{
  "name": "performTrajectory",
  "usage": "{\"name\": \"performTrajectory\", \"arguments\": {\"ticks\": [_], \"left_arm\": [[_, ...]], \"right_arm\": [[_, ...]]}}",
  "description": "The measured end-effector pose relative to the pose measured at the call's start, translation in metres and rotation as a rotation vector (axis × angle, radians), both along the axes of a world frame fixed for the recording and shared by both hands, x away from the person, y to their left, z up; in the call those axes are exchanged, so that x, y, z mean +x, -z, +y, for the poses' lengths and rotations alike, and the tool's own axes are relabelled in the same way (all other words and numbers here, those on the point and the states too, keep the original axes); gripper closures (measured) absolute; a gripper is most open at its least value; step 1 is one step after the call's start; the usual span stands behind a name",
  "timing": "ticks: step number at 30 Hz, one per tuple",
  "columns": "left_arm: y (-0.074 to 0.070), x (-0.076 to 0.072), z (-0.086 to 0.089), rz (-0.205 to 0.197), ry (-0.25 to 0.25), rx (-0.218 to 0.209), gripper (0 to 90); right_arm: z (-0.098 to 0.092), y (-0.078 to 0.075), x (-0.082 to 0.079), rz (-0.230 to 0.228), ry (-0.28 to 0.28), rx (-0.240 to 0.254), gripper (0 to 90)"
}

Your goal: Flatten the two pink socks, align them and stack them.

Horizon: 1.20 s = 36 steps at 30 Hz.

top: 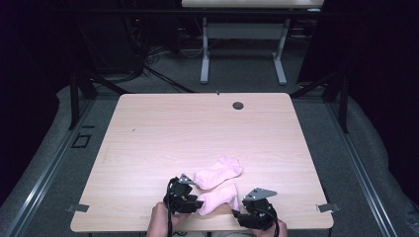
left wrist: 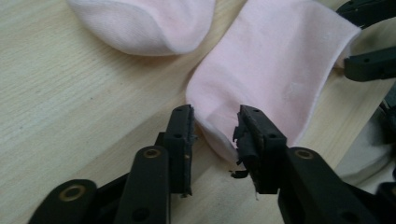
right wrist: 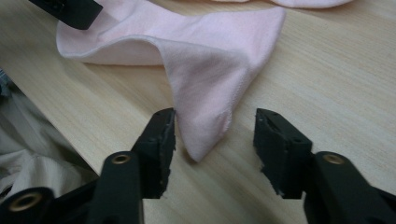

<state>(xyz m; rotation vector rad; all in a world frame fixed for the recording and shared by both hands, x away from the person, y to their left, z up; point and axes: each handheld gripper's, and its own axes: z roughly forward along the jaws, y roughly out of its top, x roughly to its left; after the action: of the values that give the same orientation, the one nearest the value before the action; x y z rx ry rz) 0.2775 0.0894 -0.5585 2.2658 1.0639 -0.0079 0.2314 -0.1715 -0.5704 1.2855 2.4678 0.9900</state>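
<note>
Black two-jaw tongs [left wrist: 215, 135] with brass-coloured rivets, frayed rubber pads [left wrist: 247, 140], grey three-cornered top plates [top: 259, 193].

I count two pink socks [top: 219, 171] on my table [top: 163, 143] (the nearer sock [top: 219, 199] lies just beside the other), two grippers, left [top: 199, 203] and right [top: 235, 213], and one second table [top: 247, 29] farther back.

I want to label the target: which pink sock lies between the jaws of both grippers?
The nearer sock, by the table's front edge. The farther sock lies apart from both grippers.
</note>
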Motion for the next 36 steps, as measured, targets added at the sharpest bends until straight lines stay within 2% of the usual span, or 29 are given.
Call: {"name": "performTrajectory", "arguments": {"ticks": [5,7,11,16,20,22,26,27,31,36], "left_arm": [[0.001,-0.001,0.0,-0.007,0.025,0.011,80.9],[0.001,-0.002,-0.002,-0.009,0.03,0.014,85.3],[0.002,-0.003,-0.004,-0.024,0.041,0.019,88.4],[0.001,-0.003,-0.006,-0.062,0.035,0.01,89.2],[-0.004,-0.002,-0.007,-0.09,0.037,-0.02,89.4],[-0.008,-0.001,-0.008,-0.088,0.041,-0.058,89.5],[-0.016,0.001,-0.013,-0.109,0.056,-0.08,89.5],[-0.018,0.001,-0.015,-0.109,0.061,-0.081,89.5],[-0.022,0.003,-0.019,-0.117,0.074,-0.088,89.5],[-0.028,0.007,-0.021,-0.128,0.073,-0.12,89.5]], "right_arm": [[-0.002,0.002,0.003,0.013,0.003,0.027,67.8],[-0.001,0.001,0.002,0.001,0.003,0.031,72.8],[-0.001,0.0,0.001,-0.013,0.004,0.026,80.0],[-0.005,-0.006,0.001,-0.023,0.011,0.031,82.3],[-0.014,-0.014,0.0,-0.054,0.022,0.021,83.7],[-0.019,-0.02,0.0,-0.067,0.026,0.017,86.1],[-0.024,-0.03,0.001,-0.08,0.034,-0.006,86.8],[-0.024,-0.03,0.002,-0.081,0.038,0.01,86.8],[-0.024,-0.029,0.003,-0.082,0.022,-0.022,87.5],[-0.029,-0.038,0.003,-0.114,0.046,-0.03,88.2]]}}
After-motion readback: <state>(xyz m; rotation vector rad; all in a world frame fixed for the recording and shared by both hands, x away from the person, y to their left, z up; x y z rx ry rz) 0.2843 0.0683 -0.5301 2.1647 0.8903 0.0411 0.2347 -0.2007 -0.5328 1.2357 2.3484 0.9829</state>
